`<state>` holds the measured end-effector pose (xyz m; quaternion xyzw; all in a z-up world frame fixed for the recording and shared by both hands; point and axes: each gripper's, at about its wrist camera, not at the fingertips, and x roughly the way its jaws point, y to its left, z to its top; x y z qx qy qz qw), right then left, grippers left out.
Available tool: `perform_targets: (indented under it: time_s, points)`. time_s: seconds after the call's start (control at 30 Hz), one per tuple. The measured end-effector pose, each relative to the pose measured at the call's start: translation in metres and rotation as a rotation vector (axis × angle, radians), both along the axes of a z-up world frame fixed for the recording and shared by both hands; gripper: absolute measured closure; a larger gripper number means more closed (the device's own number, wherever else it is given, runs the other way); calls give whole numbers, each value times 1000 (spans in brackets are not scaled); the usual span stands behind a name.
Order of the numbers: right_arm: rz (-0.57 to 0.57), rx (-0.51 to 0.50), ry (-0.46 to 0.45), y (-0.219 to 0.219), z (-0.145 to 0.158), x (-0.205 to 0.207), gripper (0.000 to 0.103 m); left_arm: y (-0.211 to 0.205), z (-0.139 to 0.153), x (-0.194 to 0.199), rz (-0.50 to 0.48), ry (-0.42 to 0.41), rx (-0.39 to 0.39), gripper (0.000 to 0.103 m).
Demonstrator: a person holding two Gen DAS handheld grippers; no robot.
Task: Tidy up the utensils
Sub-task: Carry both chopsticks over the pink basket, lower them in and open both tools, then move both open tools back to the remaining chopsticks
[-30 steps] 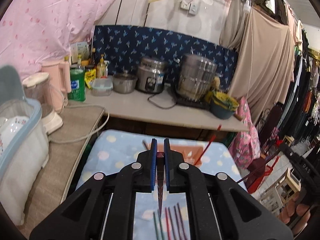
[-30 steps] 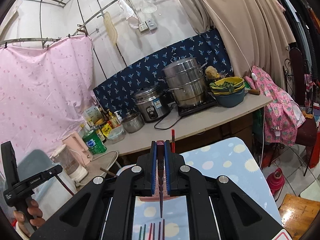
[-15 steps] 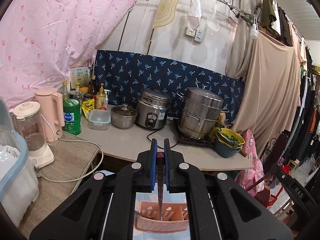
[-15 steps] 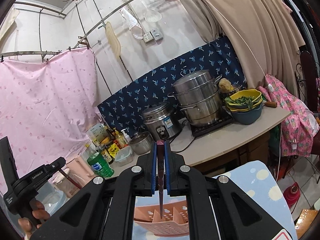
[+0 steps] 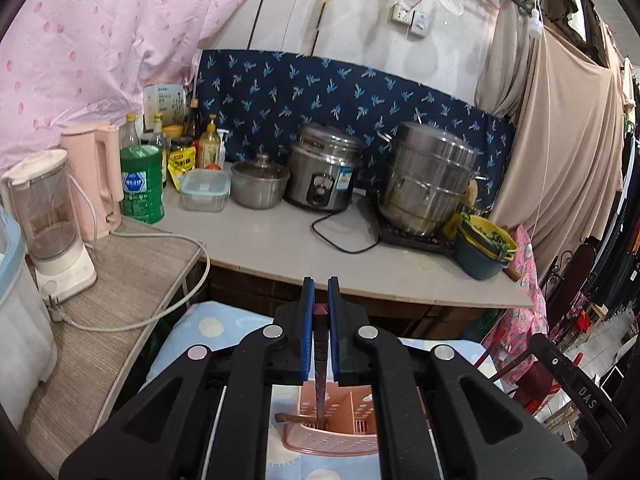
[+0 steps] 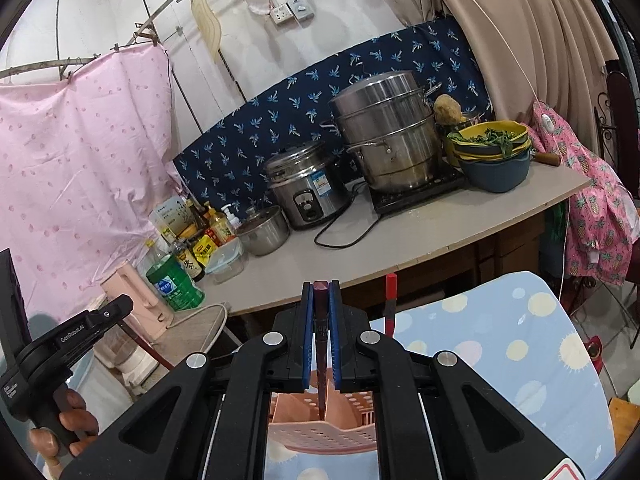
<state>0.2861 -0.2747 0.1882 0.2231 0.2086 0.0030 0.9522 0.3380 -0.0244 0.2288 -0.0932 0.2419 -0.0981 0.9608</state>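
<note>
My left gripper [image 5: 321, 292] is shut on a dark maroon chopstick [image 5: 320, 360] that hangs tip down into a pink slotted utensil holder [image 5: 336, 438]. A brown stick [image 5: 292, 417] lies across the holder's left rim. In the right wrist view my right gripper [image 6: 321, 292] is shut on another dark maroon chopstick [image 6: 321, 344], its tip inside the same pink holder [image 6: 320, 434]. A red chopstick [image 6: 390, 304] stands up just right of the right gripper. The holder's inside is mostly hidden by the gripper bodies.
The holder sits on a table with a blue dotted cloth [image 6: 500, 340]. Behind it runs a grey counter [image 5: 280, 248] with a rice cooker [image 5: 322, 176], a steamer pot [image 5: 428, 176], bowls and bottles. A blender [image 5: 52, 224] stands at the left. A hand [image 6: 64, 432] grips the left tool's handle.
Both grippers have moved forward from above several chopsticks lying on the cloth to over the pink holder, then sunk, so that each held chopstick's tip now reaches into the holder.
</note>
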Motion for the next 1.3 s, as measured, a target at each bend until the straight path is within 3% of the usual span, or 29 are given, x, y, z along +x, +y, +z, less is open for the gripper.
perform_targets:
  time_s: [0.2, 0.33, 0.63, 0.8, 1.3]
  points:
    - [9, -16, 27, 7, -11, 5, 90, -1, -17, 3, -9, 22, -5, 94]
    - [5, -18, 9, 9, -6, -1, 75, 0, -18, -1, 4, 13, 3, 59]
    - [10, -45, -27, 14, 10, -26, 73, 2, -10, -23, 6, 5, 20, 57]
    - [18, -42, -38, 16, 14, -48, 71, -2, -6, -43, -4, 1, 51, 51]
    - [45, -92, -18, 32, -1, -124, 70, -11, -14, -106, -18, 18, 117, 46]
